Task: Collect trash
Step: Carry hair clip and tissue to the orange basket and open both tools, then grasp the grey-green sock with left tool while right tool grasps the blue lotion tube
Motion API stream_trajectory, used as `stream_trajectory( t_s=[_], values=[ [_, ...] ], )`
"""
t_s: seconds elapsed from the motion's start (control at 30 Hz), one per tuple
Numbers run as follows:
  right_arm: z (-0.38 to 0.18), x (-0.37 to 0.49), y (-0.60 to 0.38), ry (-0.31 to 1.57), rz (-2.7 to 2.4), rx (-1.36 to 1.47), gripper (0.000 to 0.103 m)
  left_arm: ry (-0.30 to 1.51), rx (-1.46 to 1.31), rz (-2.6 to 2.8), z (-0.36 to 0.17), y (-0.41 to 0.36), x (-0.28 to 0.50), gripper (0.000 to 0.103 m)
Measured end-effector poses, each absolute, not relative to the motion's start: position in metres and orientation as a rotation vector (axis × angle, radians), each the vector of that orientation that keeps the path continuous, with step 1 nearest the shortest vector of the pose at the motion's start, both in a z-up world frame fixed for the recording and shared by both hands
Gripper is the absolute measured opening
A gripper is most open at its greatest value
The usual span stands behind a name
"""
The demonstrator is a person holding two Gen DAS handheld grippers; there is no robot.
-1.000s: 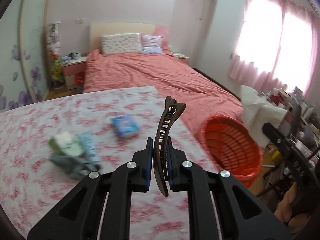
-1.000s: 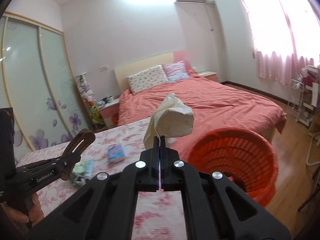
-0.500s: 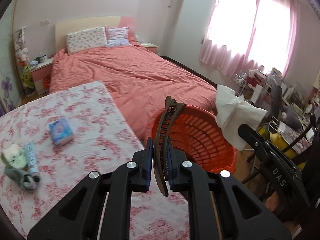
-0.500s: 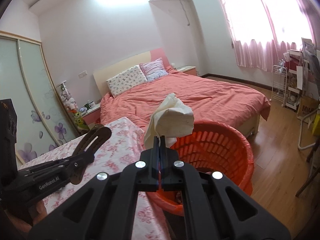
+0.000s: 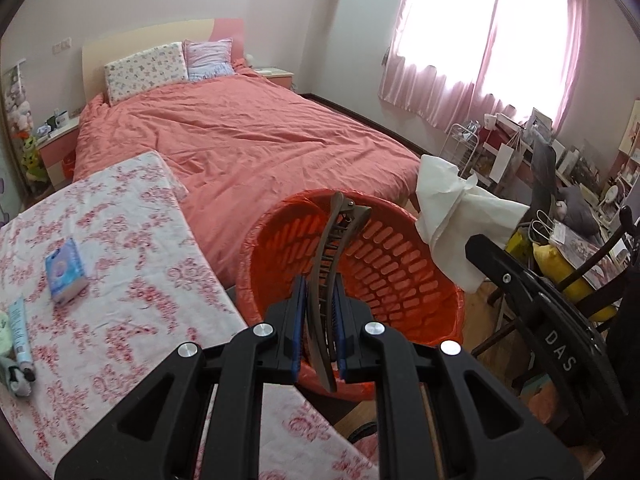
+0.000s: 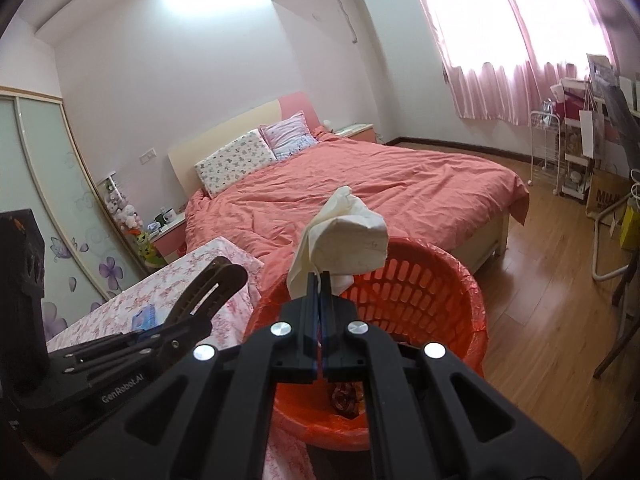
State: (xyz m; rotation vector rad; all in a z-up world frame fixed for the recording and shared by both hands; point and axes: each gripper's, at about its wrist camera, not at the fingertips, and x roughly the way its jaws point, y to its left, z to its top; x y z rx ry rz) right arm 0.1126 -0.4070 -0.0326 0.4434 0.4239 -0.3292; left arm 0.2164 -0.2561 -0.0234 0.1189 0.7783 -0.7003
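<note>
My left gripper [image 5: 318, 292] is shut on a brown hair clip [image 5: 330, 264] that stands upright between the pads, above the near rim of the orange basket [image 5: 400, 276]. My right gripper [image 6: 319, 280] is shut on a crumpled white tissue [image 6: 344, 236], held over the same orange basket [image 6: 420, 292]. The tissue also shows in the left wrist view [image 5: 456, 220], at the basket's right rim. The left gripper shows at the lower left of the right wrist view [image 6: 216, 280]. A dark item [image 6: 344, 396] lies in the basket's bottom.
The flowered table [image 5: 132, 280] holds a blue tissue pack [image 5: 66, 270], a tube [image 5: 20, 328] and a green bundle at its left edge. A pink bed [image 5: 248, 136] lies behind. A cluttered desk and chair [image 5: 560, 208] stand at the right. Wooden floor [image 6: 552, 320] lies right of the basket.
Both grippers have swung right from over the table to above the orange basket, still holding the clip and the tissue. The basket now sits right under both.
</note>
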Motion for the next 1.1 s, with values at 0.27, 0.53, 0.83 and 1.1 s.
stream_trajectory(
  t_s=[0.27, 0.53, 0.83, 1.1],
  values=[
    [-0.058, 0.135, -0.434, 0.491, -0.341, 0.482, 0.026, 0.867, 0.138, -0.676, -0.053, -0.275, 0.233, 0.035],
    [-0.075, 0.137, -0.423, 0.536, -0.37, 0.469, 0.042, 0.829, 0.175, -0.563, -0.052, -0.246, 0.226, 0.06],
    [-0.07, 0.143, -0.394, 0.565, -0.353, 0.425, 0.052, 0.776, 0.193, -0.412, -0.046, -0.177, 0.221, 0.066],
    [-0.063, 0.154, -0.341, 0.602, -0.274, 0.36, 0.053, 0.765, 0.126, -0.232, -0.043, -0.086, 0.225, 0.067]
  ],
)
